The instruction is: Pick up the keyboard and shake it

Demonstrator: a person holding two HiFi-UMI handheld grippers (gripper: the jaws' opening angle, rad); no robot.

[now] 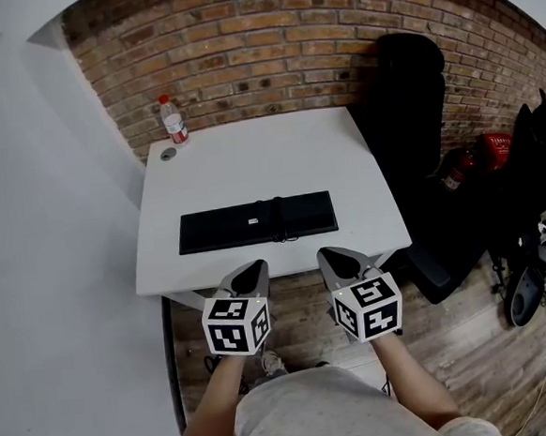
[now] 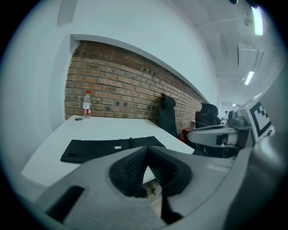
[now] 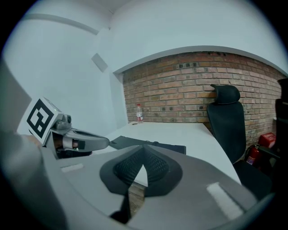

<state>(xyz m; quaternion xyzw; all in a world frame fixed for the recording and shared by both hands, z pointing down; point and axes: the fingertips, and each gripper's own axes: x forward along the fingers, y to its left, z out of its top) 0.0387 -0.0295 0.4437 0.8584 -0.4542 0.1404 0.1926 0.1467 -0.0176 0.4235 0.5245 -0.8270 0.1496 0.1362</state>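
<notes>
A flat black keyboard [image 1: 256, 222] lies lengthwise on the white table [image 1: 259, 157], near its front edge. It shows too in the left gripper view as the keyboard [image 2: 108, 148] and in the right gripper view as the keyboard [image 3: 150, 145]. My left gripper [image 1: 252, 269] hovers just short of the table's front edge, below the keyboard's middle, jaws shut with nothing in them. My right gripper [image 1: 334, 257] sits beside it to the right, also shut and empty. Both point toward the keyboard without touching it.
A plastic water bottle [image 1: 173, 120] and a small round cap [image 1: 168, 154] stand at the table's back left corner by the brick wall. A black office chair [image 1: 413, 107] stands right of the table, with a red object [image 1: 495, 148] and dark bags beyond it.
</notes>
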